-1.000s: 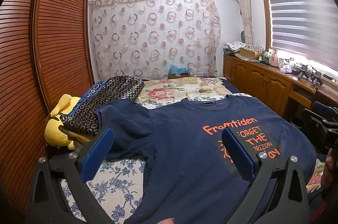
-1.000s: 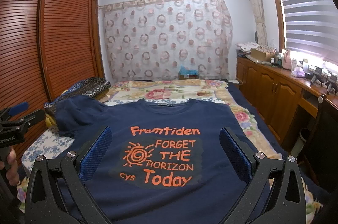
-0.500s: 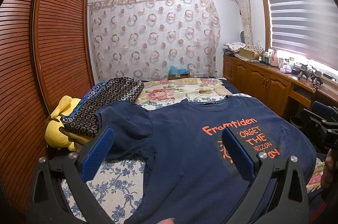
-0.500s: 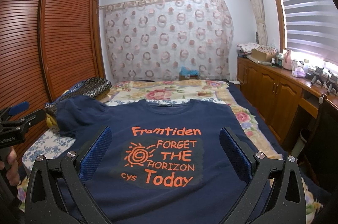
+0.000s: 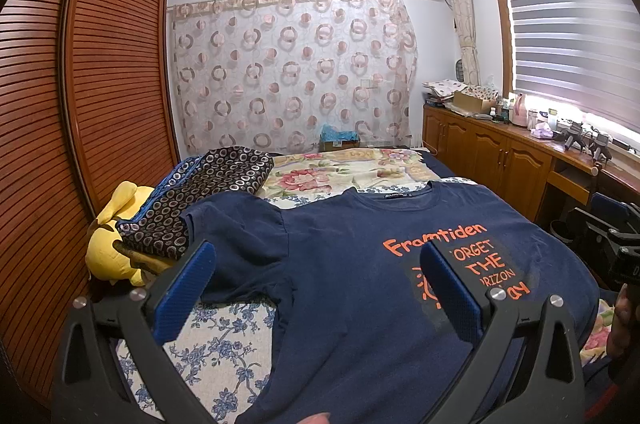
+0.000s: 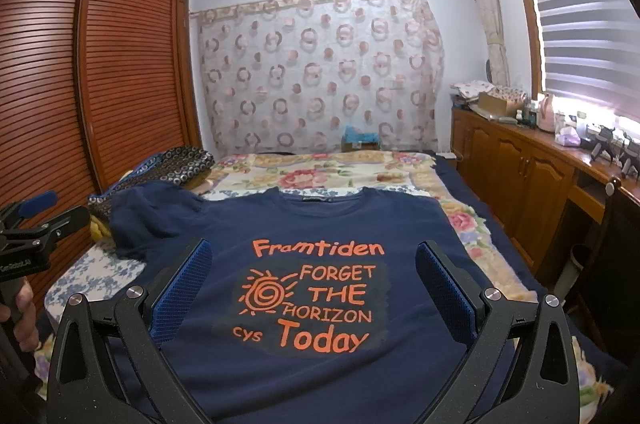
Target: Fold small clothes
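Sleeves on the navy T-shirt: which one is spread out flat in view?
The sleeve toward the yellow plush toy; the opposite sleeve isn't visible.

My left gripper (image 5: 316, 276) hangs above the bed (image 5: 208, 344), jaws spread wide, holding nothing. A navy T-shirt (image 5: 352, 288) lies flat, print up, one sleeve (image 5: 236, 244) spread toward a patterned cushion (image 5: 200, 200). A yellow plush toy (image 5: 108, 252) sits against the wardrobe (image 5: 80, 104).

wardrobe (image 5: 80, 104) hemming left, cabinets (image 6: 528, 176) right
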`<state>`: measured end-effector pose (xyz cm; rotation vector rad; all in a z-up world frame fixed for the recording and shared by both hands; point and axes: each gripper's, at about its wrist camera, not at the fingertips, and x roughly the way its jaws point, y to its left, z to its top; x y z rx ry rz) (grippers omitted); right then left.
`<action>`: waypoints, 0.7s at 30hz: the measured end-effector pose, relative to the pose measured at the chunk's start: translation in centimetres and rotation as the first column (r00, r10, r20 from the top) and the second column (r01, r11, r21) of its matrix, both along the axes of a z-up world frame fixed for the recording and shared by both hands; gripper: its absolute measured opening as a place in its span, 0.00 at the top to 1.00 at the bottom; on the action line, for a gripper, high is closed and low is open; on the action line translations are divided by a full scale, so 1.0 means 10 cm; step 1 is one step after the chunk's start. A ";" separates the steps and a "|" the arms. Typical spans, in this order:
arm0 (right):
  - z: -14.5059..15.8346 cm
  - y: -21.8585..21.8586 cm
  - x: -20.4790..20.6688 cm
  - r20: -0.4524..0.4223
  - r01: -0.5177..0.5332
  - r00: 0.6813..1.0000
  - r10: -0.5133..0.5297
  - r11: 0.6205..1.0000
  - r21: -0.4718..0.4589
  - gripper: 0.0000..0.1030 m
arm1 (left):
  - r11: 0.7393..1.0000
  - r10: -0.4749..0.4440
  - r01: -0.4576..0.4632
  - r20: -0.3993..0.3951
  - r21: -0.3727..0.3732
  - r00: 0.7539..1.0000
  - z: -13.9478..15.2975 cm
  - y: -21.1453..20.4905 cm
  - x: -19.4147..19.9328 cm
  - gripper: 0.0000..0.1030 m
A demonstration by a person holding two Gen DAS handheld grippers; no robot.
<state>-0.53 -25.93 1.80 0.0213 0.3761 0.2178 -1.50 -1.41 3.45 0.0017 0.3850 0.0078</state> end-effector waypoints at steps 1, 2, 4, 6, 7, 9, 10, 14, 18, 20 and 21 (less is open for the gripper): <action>-0.01 0.00 0.00 0.000 0.000 1.000 0.000 1.000 0.000 0.00 | 1.000 0.000 0.000 0.000 -0.001 1.000 0.03 0.00 0.00 0.00; -0.01 -0.01 0.00 0.000 -0.001 1.000 0.001 1.000 0.001 0.00 | 1.000 0.000 0.000 0.000 0.000 1.000 0.01 0.00 0.00 0.00; -0.02 -0.02 0.00 0.000 -0.001 1.000 0.001 1.000 0.002 0.00 | 1.000 0.000 0.000 -0.001 0.001 1.000 0.00 0.00 0.00 0.00; -0.04 -0.02 0.01 -0.005 -0.005 1.000 0.005 1.000 0.003 0.00 | 1.000 -0.001 0.001 -0.005 0.001 1.000 0.02 0.00 0.00 0.00; -0.05 -0.02 0.02 -0.008 -0.007 1.000 0.007 1.000 0.004 0.00 | 1.000 -0.003 0.003 -0.009 -0.001 1.000 0.02 0.01 0.01 0.00; -0.09 -0.03 0.02 -0.015 -0.011 1.000 0.011 1.000 0.004 0.00 | 1.000 -0.001 0.001 -0.020 -0.003 1.000 0.01 0.07 0.04 0.00; -0.10 -0.02 0.02 -0.019 -0.013 1.000 0.013 1.000 0.003 0.00 | 1.000 0.000 0.000 -0.024 -0.004 1.000 0.01 0.08 0.04 0.00; -0.19 0.02 0.09 -0.039 -0.020 0.999 0.020 1.000 -0.003 0.00 | 1.000 0.017 -0.018 -0.061 -0.013 0.998 -0.09 0.23 0.13 0.00; -0.24 0.10 0.14 -0.058 -0.049 0.997 0.048 0.999 -0.005 0.00 | 0.999 0.038 -0.039 -0.093 -0.008 0.995 -0.25 0.35 0.18 0.00; -0.29 0.13 0.17 -0.066 -0.071 0.995 0.071 0.997 -0.005 0.00 | 0.999 0.050 -0.051 -0.108 -0.004 0.993 -0.31 0.43 0.20 0.00; -0.31 0.15 0.19 -0.072 -0.080 0.994 0.080 0.997 -0.007 0.00 | 0.998 0.056 -0.057 -0.115 -0.003 0.992 -0.33 0.47 0.22 0.00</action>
